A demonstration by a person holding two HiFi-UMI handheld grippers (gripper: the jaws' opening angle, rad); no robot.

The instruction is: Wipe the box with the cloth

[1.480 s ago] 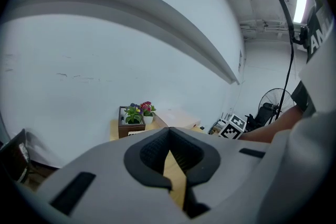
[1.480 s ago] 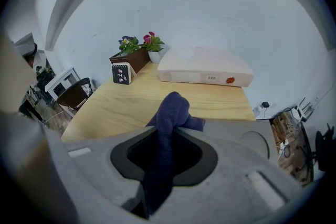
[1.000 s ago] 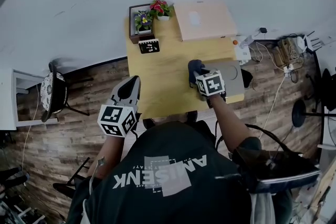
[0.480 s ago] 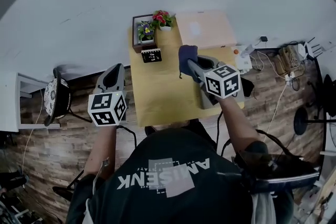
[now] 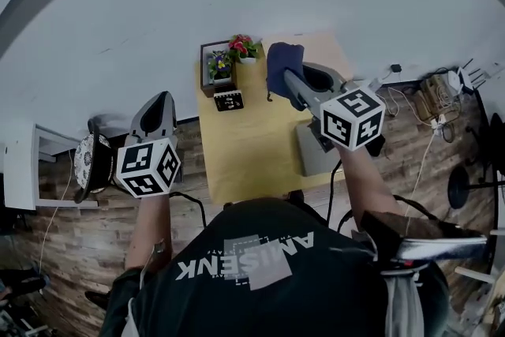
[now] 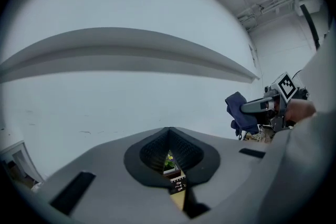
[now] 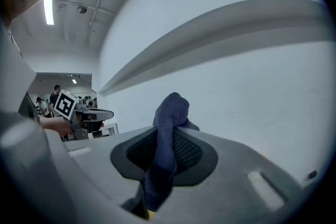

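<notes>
Box (image 5: 311, 157) is grey and sits at the near right edge of the worktop (image 5: 245, 146), partly hidden under the right claw's marker cube, so its long axis can't be read

Cloth (image 5: 282, 71), dark blue, is clamped in the right claw (image 5: 289, 83). The right gripper view shows it bunched between the jaws, with one end poking out past the tips and the rest trailing back

Key relation: the cloth is held up over the far end of the worktop, by the flowers (image 5: 241, 46). The box lies back toward the person and lower, behind the claw tips rather than ahead of them. My read is the right claw has to pull back and drop before the cloth can touch the box top

Left claw (image 5: 160, 100) is clenched on nothing, out past the worktop's left edge and well apart from the box. Right is clearly the nearer one, and nothing is bracing the box yet
</notes>
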